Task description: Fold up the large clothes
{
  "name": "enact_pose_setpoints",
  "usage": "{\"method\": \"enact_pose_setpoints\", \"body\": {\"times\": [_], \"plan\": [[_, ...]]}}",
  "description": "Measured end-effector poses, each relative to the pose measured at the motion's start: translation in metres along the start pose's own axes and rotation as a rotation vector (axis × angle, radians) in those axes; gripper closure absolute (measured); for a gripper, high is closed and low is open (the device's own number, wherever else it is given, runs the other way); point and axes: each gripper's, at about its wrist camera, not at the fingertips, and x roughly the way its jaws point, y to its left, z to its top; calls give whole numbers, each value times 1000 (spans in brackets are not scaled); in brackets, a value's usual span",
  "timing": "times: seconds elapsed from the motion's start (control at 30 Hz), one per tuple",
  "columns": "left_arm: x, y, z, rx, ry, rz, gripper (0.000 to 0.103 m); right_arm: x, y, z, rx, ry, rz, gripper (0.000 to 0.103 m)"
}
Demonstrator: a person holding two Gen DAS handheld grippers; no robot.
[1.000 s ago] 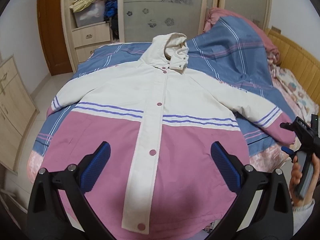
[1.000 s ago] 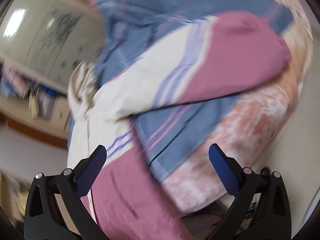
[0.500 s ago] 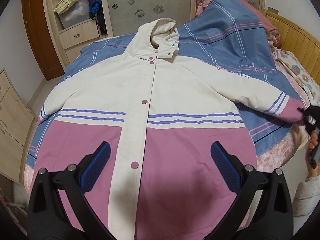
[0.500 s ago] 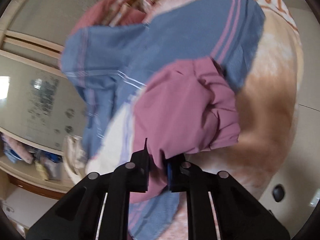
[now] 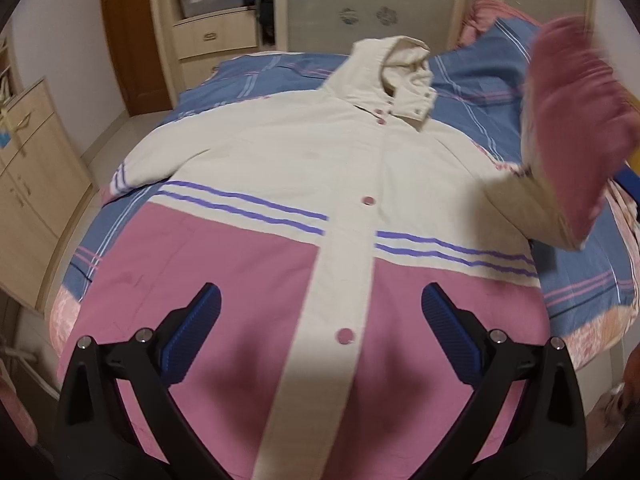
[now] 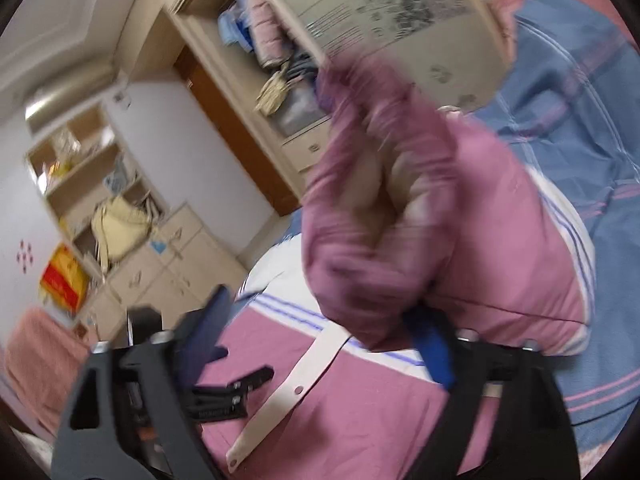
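Note:
A cream and pink hooded jacket (image 5: 304,184) lies front up on the bed, hood (image 5: 394,60) at the far end. My left gripper (image 5: 320,336) is open and empty, hovering above the pink hem. The jacket's right sleeve, with its pink cuff (image 5: 576,128), is lifted in the air at the right and blurred. In the right wrist view the cuff (image 6: 384,216) hangs against the right finger (image 6: 434,350) of my right gripper (image 6: 328,336), whose jaws stand wide apart. The left gripper's fingers (image 6: 224,392) show below it over the jacket body (image 6: 360,408).
The bed has a blue striped cover (image 5: 480,80) and a floral sheet (image 5: 600,344). A wardrobe with drawers (image 5: 216,40) stands behind the bed, a low cabinet (image 5: 32,184) at the left, and a brown door (image 5: 128,40) beyond.
The right gripper, shut on the cuff half a second ago, now has its jaws apart. The sleeve has been lifted off the bed and swung in toward the jacket body.

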Motion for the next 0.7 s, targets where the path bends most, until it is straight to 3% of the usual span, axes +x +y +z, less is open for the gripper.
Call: {"method": "enact_pose_setpoints", "body": {"times": [0.1,0.2,0.27,0.37,0.43,0.47,0.5,0.53,0.6,0.7], "plan": [[5,13,4,-44,3,-24,2,-16,-10,-8,27,-53,0,1],[18,11,10,-75,20,-117,2,-32,-42,-18,155,-47,-25,1],[34,5,16,-115,51,-246,2,-34,-66,-22,216,-40,-75,1],[74,-18,22,-170,173,-454,2,-45,-91,-47,267,-20,-183,1],[106,-43,22,-154,274,-527,9,-46,-99,-58,293,-8,-210,1],[122,-54,20,-140,322,-504,25,-46,-103,-65,311,-2,-216,1],[136,-62,20,-138,355,-481,55,-44,-104,-69,321,1,-219,1],[149,-68,23,-138,379,-479,66,-42,-107,-71,330,5,-225,1],[173,-70,37,-167,381,-496,70,-36,-111,-74,332,14,-255,1],[195,-60,75,-170,273,-364,71,-27,-114,-72,313,23,-302,1]]}}
